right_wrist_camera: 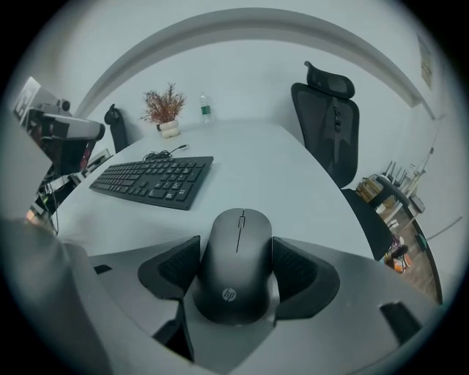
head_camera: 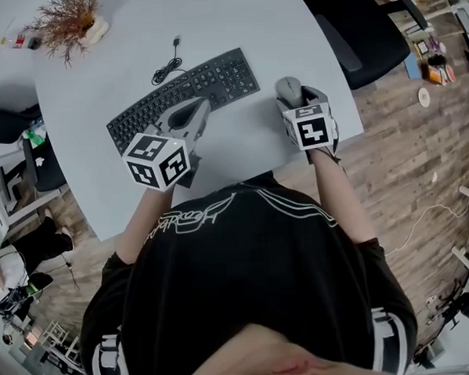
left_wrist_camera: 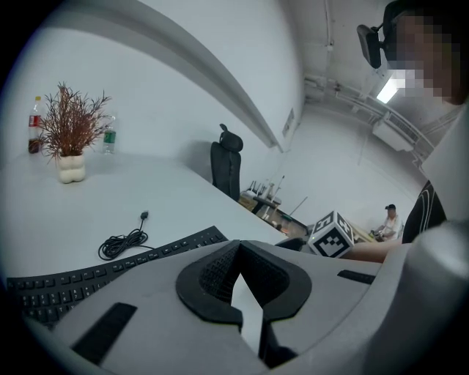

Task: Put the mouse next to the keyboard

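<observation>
A black keyboard (head_camera: 183,95) lies slanted on the white table (head_camera: 233,18), its coiled cable (head_camera: 168,67) behind it. The dark grey mouse (head_camera: 289,86) sits to the keyboard's right, near the table's right edge. My right gripper (head_camera: 293,101) is shut on it: in the right gripper view both pads press the sides of the mouse (right_wrist_camera: 238,242), with the keyboard (right_wrist_camera: 154,179) ahead to the left. My left gripper (head_camera: 197,108) hovers over the keyboard's near edge; in the left gripper view its tips (left_wrist_camera: 236,253) meet with nothing between them, and the keyboard (left_wrist_camera: 110,275) is at lower left.
A dried plant in a white pot (head_camera: 69,23) stands at the table's far left corner. A black office chair (head_camera: 359,27) is just past the right edge, above the wooden floor (head_camera: 421,157). Bottles (left_wrist_camera: 35,124) stand behind the plant.
</observation>
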